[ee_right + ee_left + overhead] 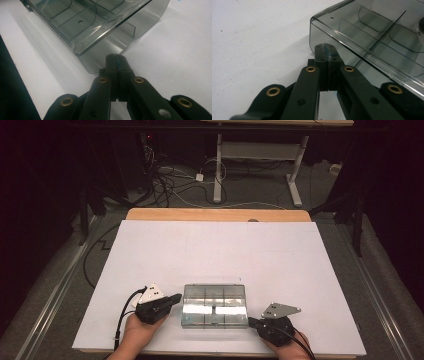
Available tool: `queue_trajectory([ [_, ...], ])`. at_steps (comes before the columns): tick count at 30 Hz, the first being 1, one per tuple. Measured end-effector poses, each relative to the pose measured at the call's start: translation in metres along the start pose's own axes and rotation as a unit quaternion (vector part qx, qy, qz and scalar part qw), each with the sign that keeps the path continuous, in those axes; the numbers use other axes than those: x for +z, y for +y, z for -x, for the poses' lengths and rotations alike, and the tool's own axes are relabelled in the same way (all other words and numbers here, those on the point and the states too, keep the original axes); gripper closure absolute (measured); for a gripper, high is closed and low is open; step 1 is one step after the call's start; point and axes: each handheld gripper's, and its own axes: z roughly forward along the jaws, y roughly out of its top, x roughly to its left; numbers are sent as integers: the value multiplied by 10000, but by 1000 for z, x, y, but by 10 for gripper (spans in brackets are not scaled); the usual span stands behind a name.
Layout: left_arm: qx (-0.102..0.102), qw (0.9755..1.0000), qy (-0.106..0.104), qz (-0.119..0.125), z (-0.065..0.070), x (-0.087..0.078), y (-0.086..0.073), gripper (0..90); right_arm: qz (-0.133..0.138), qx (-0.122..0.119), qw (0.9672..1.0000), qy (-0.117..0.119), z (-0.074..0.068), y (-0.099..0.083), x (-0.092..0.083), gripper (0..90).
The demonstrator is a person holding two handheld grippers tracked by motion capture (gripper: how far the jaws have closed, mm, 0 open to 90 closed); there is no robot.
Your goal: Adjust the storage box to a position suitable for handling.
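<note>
A clear smoke-tinted plastic compartment box (215,306) lies near the white tabletop's (220,250) front edge. The left tool (327,50) and right tool (116,60), both closed and empty, flank it, tips at its side walls. This looks like an approach; next probably calls for opening the jaws to grasp it.

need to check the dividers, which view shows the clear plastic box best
The high view: the whole clear plastic box shows from above, its grid of compartments laid out. The left gripper view shows one corner and a few dividers; the right gripper view shows a side wall and two curved tabs.
</note>
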Motion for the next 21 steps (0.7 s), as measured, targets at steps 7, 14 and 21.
queue_trajectory([
  [7,36,10000,4,-14,1,0,0,876,215,115,9997,-98,6,3,-6,900],
  [14,6,9996,-28,-295,15,-3,-1,876,659,260,9968,-358,12,7,-19,900],
  [21,-127,9986,-5,-511,15,1,-1,877,937,167,9947,-390,12,13,-28,900],
])
